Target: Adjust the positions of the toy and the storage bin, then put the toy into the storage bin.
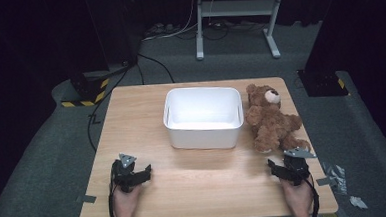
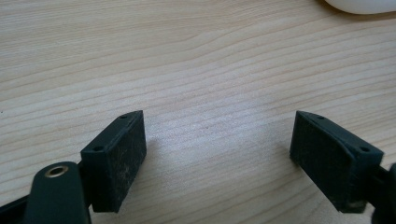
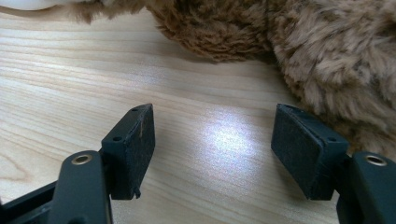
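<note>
A brown teddy bear [image 1: 269, 117] lies on the wooden table [image 1: 131, 111] just right of a white bin [image 1: 204, 116]. The bin's inside looks bare. My right gripper [image 1: 284, 165] rests on the table just in front of the bear's legs, open, with only wood between its pads. In the right gripper view my right gripper [image 3: 212, 142] has the bear's fur [image 3: 327, 60] close ahead and to the right. My left gripper [image 1: 138, 172] sits near the front left of the table, open over bare wood. In the left gripper view my left gripper [image 2: 217, 149] faces the bin's corner [image 2: 362, 5] farther off.
The table's front edge runs close behind both hands [image 1: 126, 204]. A metal stand [image 1: 236, 16] and cables lie on the grey floor beyond the table. Yellow-black marked blocks [image 1: 87, 91] sit at the far left corner.
</note>
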{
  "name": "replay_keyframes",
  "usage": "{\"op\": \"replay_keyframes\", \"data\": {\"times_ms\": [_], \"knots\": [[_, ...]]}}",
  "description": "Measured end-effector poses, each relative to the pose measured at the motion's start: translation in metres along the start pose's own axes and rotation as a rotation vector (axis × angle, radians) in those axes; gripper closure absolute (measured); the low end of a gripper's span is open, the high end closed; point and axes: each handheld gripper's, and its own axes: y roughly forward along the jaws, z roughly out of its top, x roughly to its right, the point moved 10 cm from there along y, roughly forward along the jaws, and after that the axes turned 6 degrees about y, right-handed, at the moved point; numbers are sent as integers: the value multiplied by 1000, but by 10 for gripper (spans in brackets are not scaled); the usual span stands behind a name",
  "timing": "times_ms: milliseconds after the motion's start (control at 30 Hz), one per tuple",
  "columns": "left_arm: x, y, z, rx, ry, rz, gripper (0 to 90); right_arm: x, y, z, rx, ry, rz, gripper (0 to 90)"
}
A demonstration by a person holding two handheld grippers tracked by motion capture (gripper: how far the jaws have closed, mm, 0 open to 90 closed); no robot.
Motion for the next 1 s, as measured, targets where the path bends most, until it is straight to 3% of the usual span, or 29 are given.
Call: {"op": "replay_keyframes", "data": {"times_ms": [167,233,700,1000], "knots": [[1,0,0,1,-8,-7,183,-1,-2,-2,-20,1,9,303],[1,0,0,1,-8,-7,183,0,0,0,3,-1,-1,303],[0,0,0,1,-9,-1,188,0,0,0,-1,2,0,301],[0,0,0,0,-9,-1,190,1,2,1,-7,-10,1,238]]}}
